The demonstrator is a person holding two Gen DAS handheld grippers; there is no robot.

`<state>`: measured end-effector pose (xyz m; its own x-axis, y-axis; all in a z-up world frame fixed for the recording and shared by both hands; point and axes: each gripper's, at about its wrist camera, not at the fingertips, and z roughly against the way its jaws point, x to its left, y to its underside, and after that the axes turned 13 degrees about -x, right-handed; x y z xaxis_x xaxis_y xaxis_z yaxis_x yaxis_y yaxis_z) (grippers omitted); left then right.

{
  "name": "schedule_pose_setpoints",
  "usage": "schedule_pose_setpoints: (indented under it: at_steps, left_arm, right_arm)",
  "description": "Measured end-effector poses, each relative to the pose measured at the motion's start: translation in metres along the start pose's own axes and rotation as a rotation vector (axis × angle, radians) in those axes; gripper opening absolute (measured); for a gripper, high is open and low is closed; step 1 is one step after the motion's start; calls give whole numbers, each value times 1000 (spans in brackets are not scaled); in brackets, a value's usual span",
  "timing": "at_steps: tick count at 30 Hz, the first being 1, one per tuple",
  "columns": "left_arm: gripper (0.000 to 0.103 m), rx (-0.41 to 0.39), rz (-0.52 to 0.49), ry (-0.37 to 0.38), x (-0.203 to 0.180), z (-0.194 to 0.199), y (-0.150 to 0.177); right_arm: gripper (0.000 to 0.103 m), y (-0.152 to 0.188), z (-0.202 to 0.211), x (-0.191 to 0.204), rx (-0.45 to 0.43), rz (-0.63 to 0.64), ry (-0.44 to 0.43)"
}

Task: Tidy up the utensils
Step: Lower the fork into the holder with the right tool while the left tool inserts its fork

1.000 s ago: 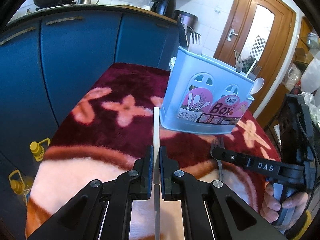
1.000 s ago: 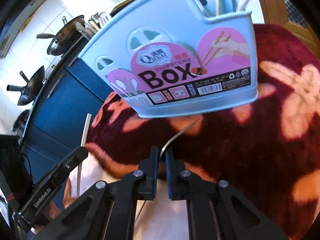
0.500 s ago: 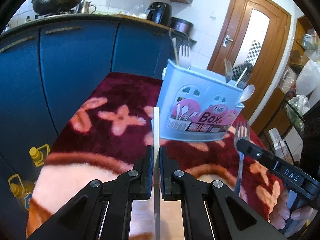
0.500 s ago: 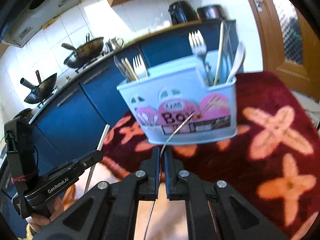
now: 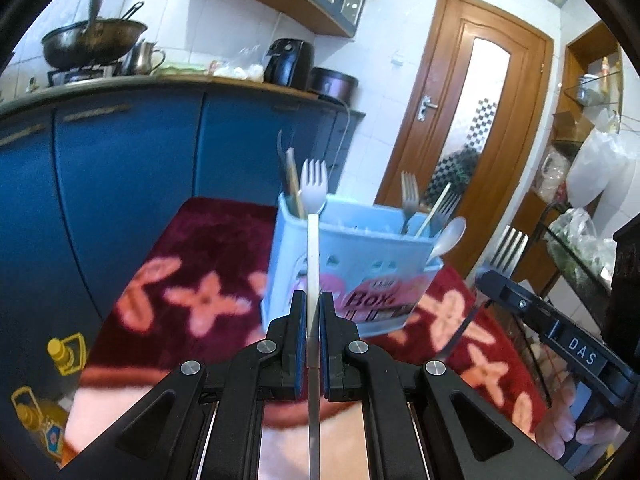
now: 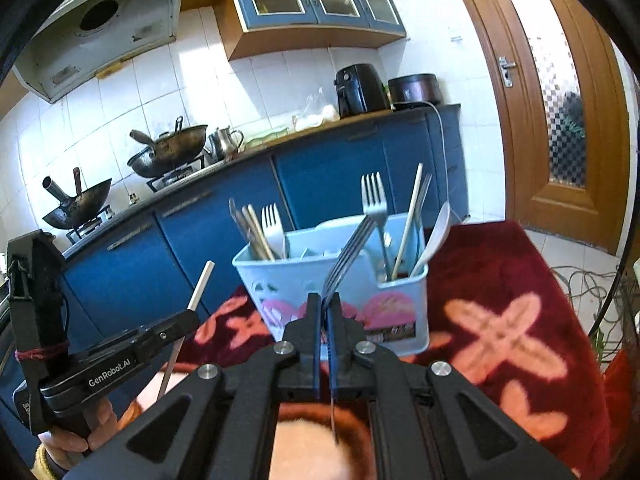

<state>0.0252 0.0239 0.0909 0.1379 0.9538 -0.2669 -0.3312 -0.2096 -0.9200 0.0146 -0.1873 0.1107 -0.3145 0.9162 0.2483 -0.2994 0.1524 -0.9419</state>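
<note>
Right wrist view: right fingers (image 6: 326, 308) clamp 1 metal fork (image 6: 352, 248) | left fingers (image 5: 313, 306) clamp 1 white stick (image 5: 313, 248) | 1 utensil box (image 6: 296, 284)

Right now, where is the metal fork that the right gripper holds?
In the right wrist view, the metal fork stands centre frame, clamped in the right gripper, tines tilted up before the blue utensil box.

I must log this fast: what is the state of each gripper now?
Left gripper: closed on the white chopstick.
Right gripper: closed on the metal fork.
</note>
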Motion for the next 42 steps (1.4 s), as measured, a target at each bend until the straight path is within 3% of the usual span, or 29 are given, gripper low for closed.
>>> schedule_pose_setpoints:
  at_steps: [13, 29, 37, 42]
  left_arm:
    - [6, -87, 20, 56, -15, -27, -54]
    - [6, -167, -1, 57, -35, -71, -102]
    - [6, -261, 42, 121, -30, -89, -117]
    - [6, -298, 60, 111, -23, -101, -115]
  right_arm:
    - [4, -42, -1, -2, -74, 46, 1]
    - [4, -82, -5, -11, -146, 54, 19]
    - [4, -98, -19, -18, -177, 48, 48]
    - [4, -98, -31, -25, -171, 31, 48]
